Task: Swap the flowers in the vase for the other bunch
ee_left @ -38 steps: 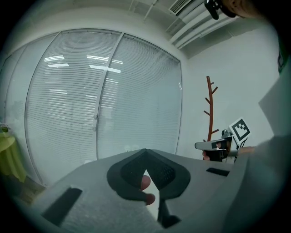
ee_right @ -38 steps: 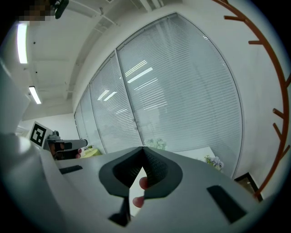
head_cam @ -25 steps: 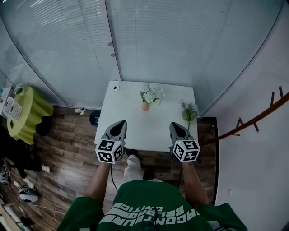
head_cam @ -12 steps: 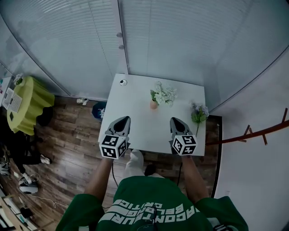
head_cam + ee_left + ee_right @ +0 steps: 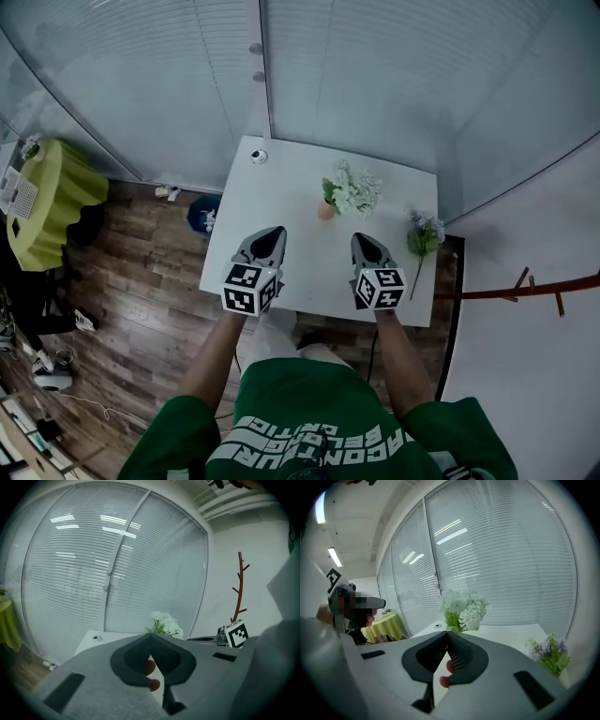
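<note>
Head view: one vase [image 5: 325,212] is standing on the table [image 5: 291,197], holding one white bunch [image 5: 354,190]. One purple bunch [image 5: 424,234] is lying right of the vase. Two forearms are reaching forward, left gripper [image 5: 274,232] and right gripper [image 5: 360,238] hovering nearer than the vase.

Left gripper view: jaws are pressing together, empty.

Right gripper view: same, clenched on nothing.

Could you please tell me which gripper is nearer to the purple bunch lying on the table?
Right. The right gripper is just left of the purple bunch; the left gripper is farther left still.
</note>
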`<state>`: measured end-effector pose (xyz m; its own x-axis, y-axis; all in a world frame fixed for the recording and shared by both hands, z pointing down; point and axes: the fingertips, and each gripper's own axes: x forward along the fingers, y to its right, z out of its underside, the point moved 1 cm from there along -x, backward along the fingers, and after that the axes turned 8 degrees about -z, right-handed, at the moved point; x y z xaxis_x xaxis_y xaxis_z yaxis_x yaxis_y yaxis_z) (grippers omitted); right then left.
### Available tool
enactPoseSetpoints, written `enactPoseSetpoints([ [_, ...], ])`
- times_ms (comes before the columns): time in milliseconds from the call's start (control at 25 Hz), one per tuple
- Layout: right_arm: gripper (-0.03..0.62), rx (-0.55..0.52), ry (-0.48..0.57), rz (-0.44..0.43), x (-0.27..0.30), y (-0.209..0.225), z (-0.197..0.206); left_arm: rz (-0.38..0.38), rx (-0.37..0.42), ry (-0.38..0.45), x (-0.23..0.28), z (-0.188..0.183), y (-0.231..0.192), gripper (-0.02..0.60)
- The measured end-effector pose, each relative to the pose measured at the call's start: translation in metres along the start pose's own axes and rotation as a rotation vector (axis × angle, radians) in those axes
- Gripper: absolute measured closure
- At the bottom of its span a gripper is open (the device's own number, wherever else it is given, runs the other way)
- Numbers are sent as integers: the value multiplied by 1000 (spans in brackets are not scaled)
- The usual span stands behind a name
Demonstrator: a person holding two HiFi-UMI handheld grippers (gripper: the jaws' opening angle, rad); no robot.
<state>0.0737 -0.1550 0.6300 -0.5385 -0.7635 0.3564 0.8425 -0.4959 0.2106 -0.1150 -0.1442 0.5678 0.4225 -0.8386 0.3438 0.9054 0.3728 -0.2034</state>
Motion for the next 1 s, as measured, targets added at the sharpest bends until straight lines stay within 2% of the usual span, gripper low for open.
enactPoseSetpoints([
  [480,577,-33,31,-65,63,30,51,16,19,49,46,61,-5,580],
  [520,567,-36,32,-72,68,33,53,16,21,52,48,65,-4,580],
  [600,475,-43,35,-93,77,37,56,18,24,57,52,71,-2,580],
  [680,442,-52,44,-102,87,40,55,20,27,61,57,74,-2,580],
  [1000,416,-74,91,-125,116,49,37,32,38,75,73,75,-8,580],
])
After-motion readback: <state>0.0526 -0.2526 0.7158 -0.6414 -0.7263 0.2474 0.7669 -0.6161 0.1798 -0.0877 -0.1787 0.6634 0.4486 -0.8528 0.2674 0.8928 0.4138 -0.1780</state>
